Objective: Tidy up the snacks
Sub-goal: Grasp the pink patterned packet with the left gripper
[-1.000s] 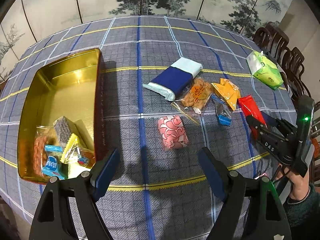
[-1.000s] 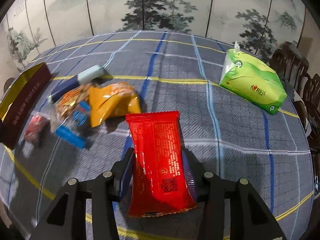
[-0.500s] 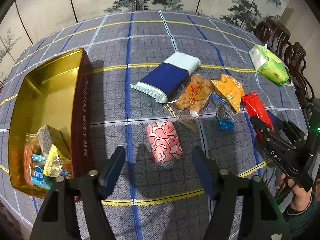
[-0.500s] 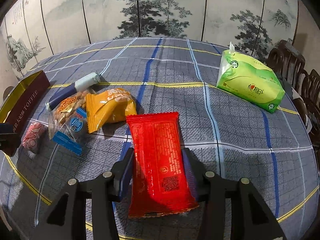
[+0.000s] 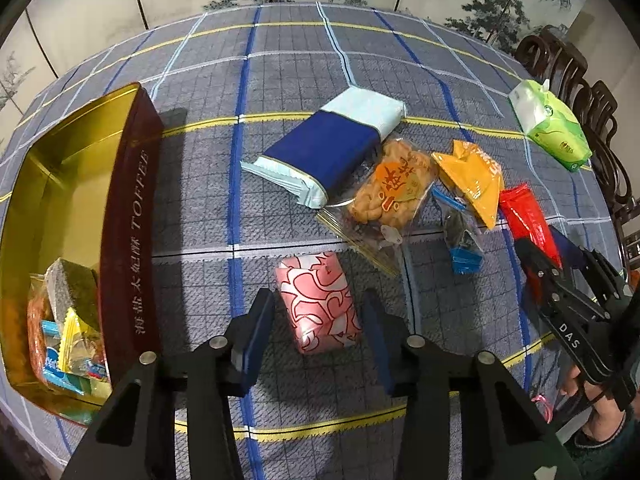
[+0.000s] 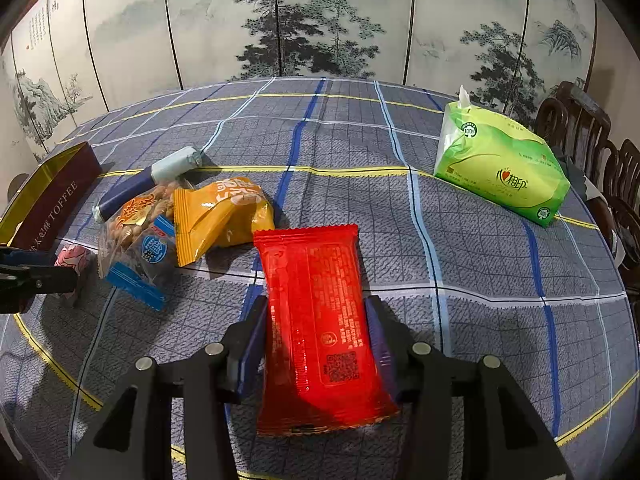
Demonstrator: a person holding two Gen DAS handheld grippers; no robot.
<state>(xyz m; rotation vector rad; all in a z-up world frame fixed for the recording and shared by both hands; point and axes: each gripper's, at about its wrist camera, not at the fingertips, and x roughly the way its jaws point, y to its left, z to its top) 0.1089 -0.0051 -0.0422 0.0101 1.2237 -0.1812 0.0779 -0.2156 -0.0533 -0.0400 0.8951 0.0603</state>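
Left tongs (image 5: 318,320), just narrowing, straddle the pink packet (image 5: 318,302) on the bench (image 5: 280,52) without visibly gripping, right tongs (image 6: 316,336) clamp the red packet (image 6: 320,328); slippery wrappers risk slipping free.

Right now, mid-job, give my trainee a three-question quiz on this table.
1. True or false: the red packet sits between the right gripper's jaws.
2. Which snack lies between the left gripper's jaws? A) orange packet B) pink packet C) tissue pack
3. Fill in: the gold tin reads "____" on its side.

Key: 1 true; 2 B, the pink packet, with the jaws just closing in but gaps still showing; 3 TOFFEE.
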